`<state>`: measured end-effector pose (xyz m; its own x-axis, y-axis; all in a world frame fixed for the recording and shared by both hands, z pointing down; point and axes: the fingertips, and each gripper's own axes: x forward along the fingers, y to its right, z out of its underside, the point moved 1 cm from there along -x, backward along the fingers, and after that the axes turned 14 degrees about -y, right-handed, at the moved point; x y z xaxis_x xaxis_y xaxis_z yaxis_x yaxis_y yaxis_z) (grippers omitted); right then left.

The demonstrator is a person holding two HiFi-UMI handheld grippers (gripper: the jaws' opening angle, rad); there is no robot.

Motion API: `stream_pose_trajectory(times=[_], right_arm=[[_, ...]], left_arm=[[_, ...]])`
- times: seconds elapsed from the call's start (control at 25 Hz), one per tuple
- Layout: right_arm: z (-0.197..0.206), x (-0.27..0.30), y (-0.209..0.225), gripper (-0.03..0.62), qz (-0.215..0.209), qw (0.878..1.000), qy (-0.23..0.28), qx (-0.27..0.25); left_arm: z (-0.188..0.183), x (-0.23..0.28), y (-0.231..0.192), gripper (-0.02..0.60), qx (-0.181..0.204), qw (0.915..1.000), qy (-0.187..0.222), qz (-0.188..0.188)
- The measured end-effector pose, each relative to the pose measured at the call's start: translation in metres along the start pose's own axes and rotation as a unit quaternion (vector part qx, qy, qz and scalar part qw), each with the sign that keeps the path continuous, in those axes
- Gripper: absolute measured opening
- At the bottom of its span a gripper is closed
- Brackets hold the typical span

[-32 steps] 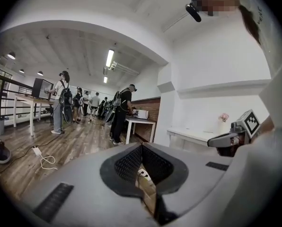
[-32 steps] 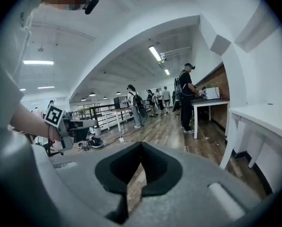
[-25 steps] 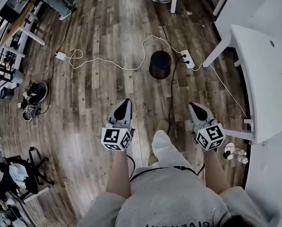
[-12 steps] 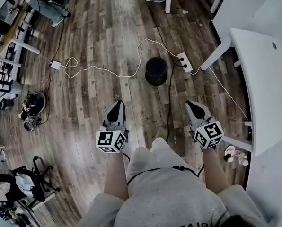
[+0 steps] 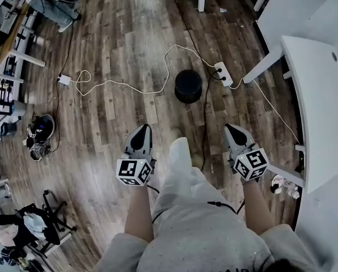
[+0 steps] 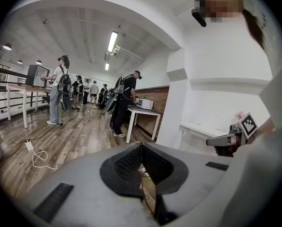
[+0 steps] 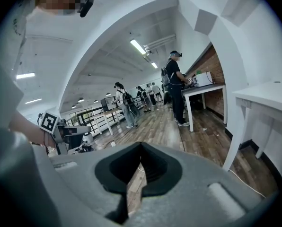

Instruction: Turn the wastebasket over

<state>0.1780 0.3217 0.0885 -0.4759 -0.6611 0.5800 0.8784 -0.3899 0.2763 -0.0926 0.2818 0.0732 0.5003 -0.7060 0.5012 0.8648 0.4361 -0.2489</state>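
Both claws are closed, with nothing in either. Left claw: its own view shows the two pads meeting at the tips, and only floor shows through the slit below them. Right claw: the same, pads together and empty. We hold both low over the wood floor, pointing far and a little down, well apart, with our leg between them.

Wastebasket: black and round, standing on the floor, far of both claws and touching neither. It sits between their two lines. We cannot tell from the head view which end is up.

Around it: a power strip lies just to its right. A white cable loops along the floor from the left and passes its far side to the power strip. A dark cord runs nearward, right of the wastebasket. A white desk stands at the right edge. Shoes lie at the far left. In the left gripper view, people stand in the distance.
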Motion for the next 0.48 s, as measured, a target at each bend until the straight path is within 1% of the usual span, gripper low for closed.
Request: stream_pose_trajectory(times=[0.16, 0.32, 0.48], right_arm=[[-0.011, 0.018, 0.016, 0.002, 0.010, 1.000, -0.002, 0.012], [-0.035, 0.041, 0.030, 0.002, 0.016, 1.000, -0.003, 0.019], [-0.056, 0.070, 0.040, 0.002, 0.021, 0.999, -0.007, 0.024]], left_arm=[[-0.017, 0.032, -0.009, -0.001, 0.004, 0.9999, 0.001, 0.015], [-0.042, 0.063, -0.017, -0.001, 0.014, 0.9992, -0.002, 0.038], [-0.059, 0.089, -0.039, -0.002, 0.010, 0.9988, -0.007, 0.046]])
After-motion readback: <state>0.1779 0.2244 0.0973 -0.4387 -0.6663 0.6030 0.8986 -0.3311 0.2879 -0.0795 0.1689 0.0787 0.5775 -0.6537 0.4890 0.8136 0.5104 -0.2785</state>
